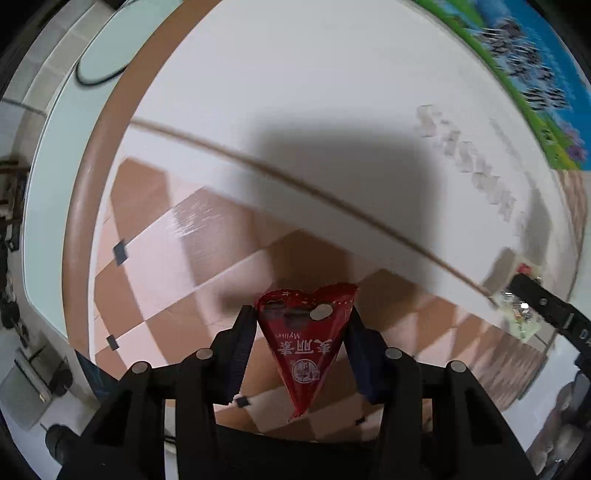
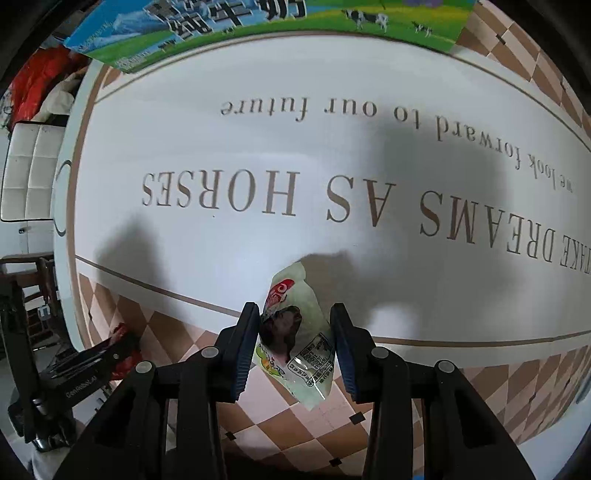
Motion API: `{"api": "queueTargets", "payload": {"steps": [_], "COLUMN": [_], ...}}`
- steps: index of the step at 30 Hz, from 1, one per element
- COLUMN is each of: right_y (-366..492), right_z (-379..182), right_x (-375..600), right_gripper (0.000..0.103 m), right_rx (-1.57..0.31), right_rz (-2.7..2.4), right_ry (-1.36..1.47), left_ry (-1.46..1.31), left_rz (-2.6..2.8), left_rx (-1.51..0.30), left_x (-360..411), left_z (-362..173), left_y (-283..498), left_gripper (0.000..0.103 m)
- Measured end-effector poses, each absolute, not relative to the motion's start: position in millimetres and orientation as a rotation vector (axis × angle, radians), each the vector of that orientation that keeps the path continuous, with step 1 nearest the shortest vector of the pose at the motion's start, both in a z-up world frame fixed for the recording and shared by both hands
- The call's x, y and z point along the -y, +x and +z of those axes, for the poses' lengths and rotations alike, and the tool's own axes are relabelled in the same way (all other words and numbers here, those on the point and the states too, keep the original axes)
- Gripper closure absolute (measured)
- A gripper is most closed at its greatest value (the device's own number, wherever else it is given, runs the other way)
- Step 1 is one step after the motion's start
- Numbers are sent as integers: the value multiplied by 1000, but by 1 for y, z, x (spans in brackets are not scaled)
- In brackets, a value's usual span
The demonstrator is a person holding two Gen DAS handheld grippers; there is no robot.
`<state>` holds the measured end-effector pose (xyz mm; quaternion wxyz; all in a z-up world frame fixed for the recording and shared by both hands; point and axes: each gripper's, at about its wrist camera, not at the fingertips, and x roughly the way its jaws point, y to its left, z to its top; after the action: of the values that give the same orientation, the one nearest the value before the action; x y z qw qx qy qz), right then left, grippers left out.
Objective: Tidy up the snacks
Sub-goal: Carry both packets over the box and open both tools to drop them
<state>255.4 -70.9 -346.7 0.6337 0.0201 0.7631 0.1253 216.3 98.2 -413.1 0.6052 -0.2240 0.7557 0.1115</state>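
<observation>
My left gripper (image 1: 303,321) is shut on a red triangular snack packet (image 1: 304,343) with white Chinese lettering, held above the checkered edge of the table mat. My right gripper (image 2: 295,321) is shut on a pale green snack packet (image 2: 299,347) with a red logo and a dark picture, held above the mat near its brown line. The right gripper and its green packet (image 1: 519,321) also show at the right edge of the left wrist view. The left gripper and a bit of red packet (image 2: 123,354) show at the lower left of the right wrist view.
A white table mat (image 2: 332,155) with brown lettering and a brown-and-pink checkered border (image 1: 177,236) covers the table. A blue and green milk carton box (image 2: 258,26) with cows stands at the far edge. A white padded chair (image 2: 29,170) is left of the table.
</observation>
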Motion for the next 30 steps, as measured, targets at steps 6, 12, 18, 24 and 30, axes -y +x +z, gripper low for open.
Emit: {"api": "queueTargets", "payload": {"steps": [6,12,18,24,30], "right_y": [262,292,356,441,523], "right_z": [-314,-253,-189,-168,-189], "right_x": [80,91,94,88,77], "right_gripper": [61,61,61,61,61], "right_rx": [-1713,-1609,-1475,-1398,-1417], "right_rz": [305,332,333,277,233], "right_ry": [145,251,328,323,310], "left_ry": [-519,-480,-411,-354,-351], "left_rz": [121,-26,-104,-101,-108], "left_rx": [-1618,-1463,-1366,-1338,-1410], "left_x": [-78,-71,-79,-82,-92], "left_z": [-353,-282,-233,-227,-259], "left_y": [262,335,423,505,600], "left_gripper": [59,59,59,59,59]}}
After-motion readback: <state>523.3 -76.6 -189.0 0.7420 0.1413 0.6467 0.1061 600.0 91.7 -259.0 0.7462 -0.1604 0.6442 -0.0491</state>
